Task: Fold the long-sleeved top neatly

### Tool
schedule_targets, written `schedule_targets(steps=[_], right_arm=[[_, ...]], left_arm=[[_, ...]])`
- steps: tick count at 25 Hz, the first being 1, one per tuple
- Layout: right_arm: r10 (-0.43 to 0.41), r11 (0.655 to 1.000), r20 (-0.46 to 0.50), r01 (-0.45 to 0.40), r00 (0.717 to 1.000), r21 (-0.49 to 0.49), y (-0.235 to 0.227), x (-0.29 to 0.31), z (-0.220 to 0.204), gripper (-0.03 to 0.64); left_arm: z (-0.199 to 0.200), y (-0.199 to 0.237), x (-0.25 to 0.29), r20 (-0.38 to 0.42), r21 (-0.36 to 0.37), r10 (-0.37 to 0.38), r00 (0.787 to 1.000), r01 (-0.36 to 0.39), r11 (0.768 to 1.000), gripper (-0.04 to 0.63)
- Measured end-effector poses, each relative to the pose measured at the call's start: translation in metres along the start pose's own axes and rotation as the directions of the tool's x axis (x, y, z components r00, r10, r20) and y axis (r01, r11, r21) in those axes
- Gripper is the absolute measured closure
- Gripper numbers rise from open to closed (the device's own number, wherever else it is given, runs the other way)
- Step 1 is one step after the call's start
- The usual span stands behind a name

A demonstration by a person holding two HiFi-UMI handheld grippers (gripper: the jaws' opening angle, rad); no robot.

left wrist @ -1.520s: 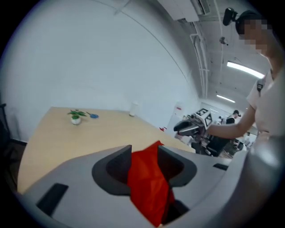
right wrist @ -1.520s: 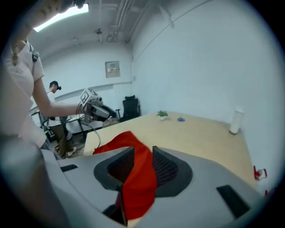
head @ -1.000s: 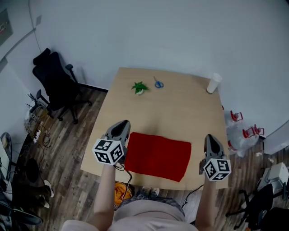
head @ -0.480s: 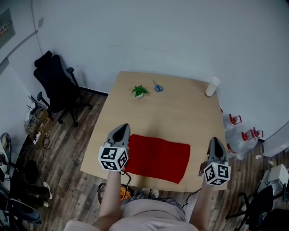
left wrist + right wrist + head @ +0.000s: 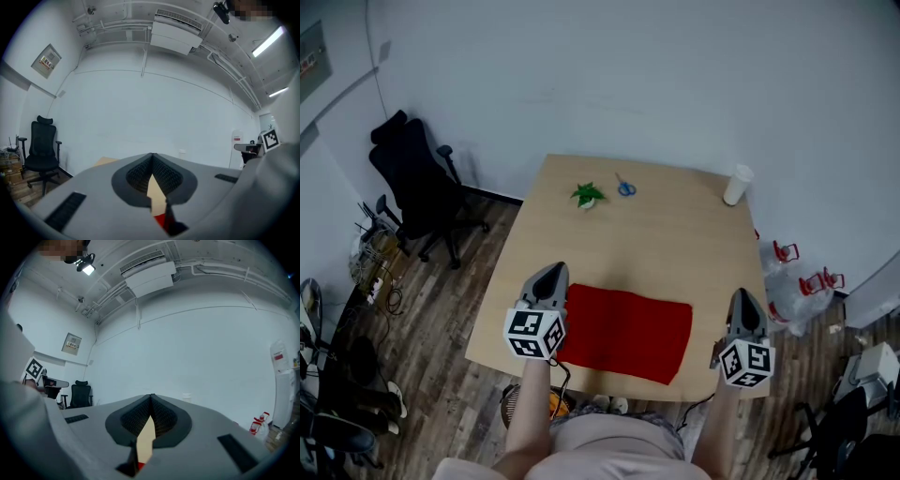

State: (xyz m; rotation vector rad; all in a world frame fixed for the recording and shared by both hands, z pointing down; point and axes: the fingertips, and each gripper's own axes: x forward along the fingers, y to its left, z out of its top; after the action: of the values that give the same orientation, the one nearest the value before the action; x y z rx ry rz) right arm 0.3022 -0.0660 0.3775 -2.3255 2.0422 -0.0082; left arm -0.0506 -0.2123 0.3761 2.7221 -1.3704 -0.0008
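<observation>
Wooden tabletop [image 5: 675, 234] by a white wall [image 5: 628, 75] carries the red top [image 5: 625, 331]; left gripper [image 5: 550, 270] and right gripper [image 5: 742, 295] (fingers [image 5: 138, 174] closed, empty) flank it, as before.

Closed claw [image 5: 152, 155] near red top [image 5: 161, 221]

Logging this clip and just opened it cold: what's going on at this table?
A person stands at a wooden table with a two-jaw tool in each hand. The red top lies near the front edge, already folded into a flat rectangle. The left tool and right tool flank it, both shut and holding nothing. A small plant, scissors and a cup sit at the far end.
</observation>
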Motion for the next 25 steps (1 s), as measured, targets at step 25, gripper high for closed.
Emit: schedule_targets(steps=[25], right_arm=[[0.040, 0.999, -0.031, -0.040, 0.999, 0.017, 0.015, 0.001, -0.015, 0.609]], left_arm=[[-0.004, -0.003, -0.001, -0.029, 0.003, -0.009, 1.000, 0.009, 1.000, 0.594]])
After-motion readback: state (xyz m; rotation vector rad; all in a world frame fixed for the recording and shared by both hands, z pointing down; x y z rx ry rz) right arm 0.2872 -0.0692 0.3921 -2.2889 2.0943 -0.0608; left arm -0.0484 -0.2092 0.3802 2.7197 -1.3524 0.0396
